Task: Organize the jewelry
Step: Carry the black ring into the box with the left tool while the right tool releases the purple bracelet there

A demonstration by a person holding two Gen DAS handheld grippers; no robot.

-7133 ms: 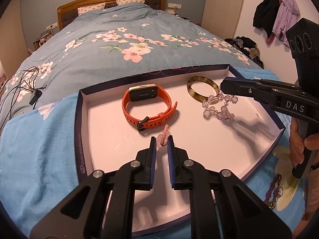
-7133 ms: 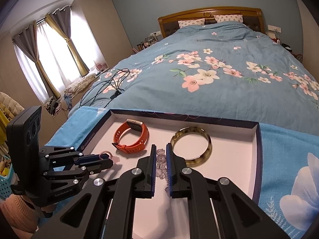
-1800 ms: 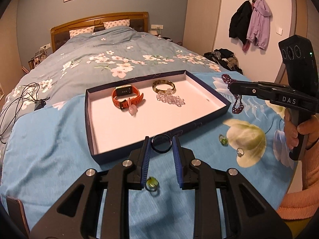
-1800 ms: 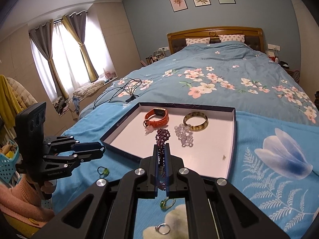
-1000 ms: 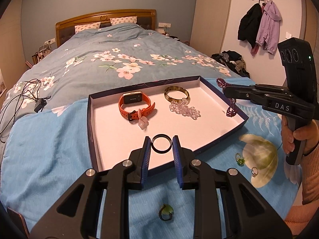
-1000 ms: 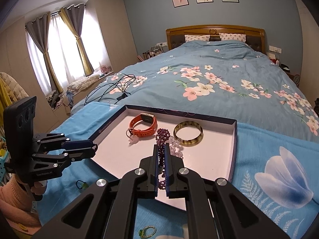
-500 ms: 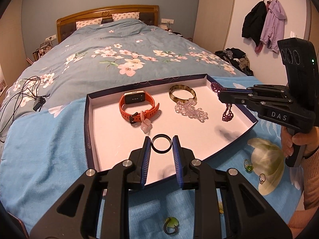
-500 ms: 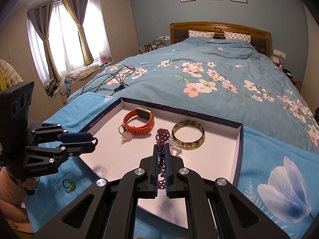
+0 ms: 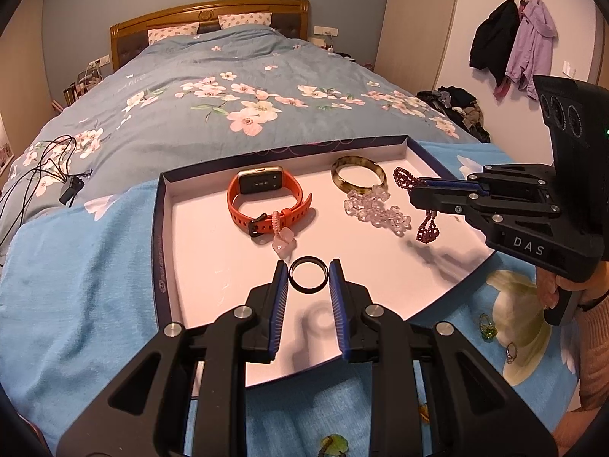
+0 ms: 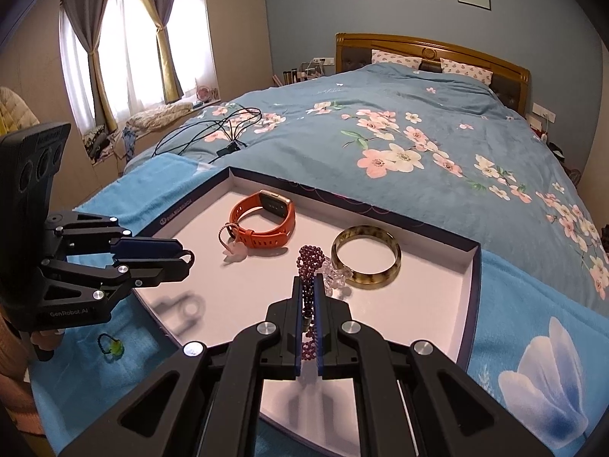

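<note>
Both grippers are carrying jewelry over the tray, so the step in hand is delivery, with the set-down not yet done.

In the left wrist view, the left gripper sits at lower centre, its jaws parted only as far as the black ring pinched between the blue pads. The ring hangs above the white floor of the tray, and its shadow falls just below it in the frame.

The right gripper is at lower centre of the right wrist view, its jaws nearly together on the purple bead strand. One loop rises above the fingertips and the rest dangles below. In the left wrist view this strand hangs at right of centre, clear of the tray floor.

Already lying in the tray are 4 pieces: the orange watch at upper centre, the pink charm touching its strap, the amber bangle to the right of the watch, and the clear bead bracelet against the bangle.

Next, each gripper likely needs to lower onto a bare patch of tray and part its jaws. The strand should land clear of the clear beads, or they may tangle. At least 3 small rings remain on the blue blanket at the lower right and bottom edge, presumably to be fetched after.
</note>
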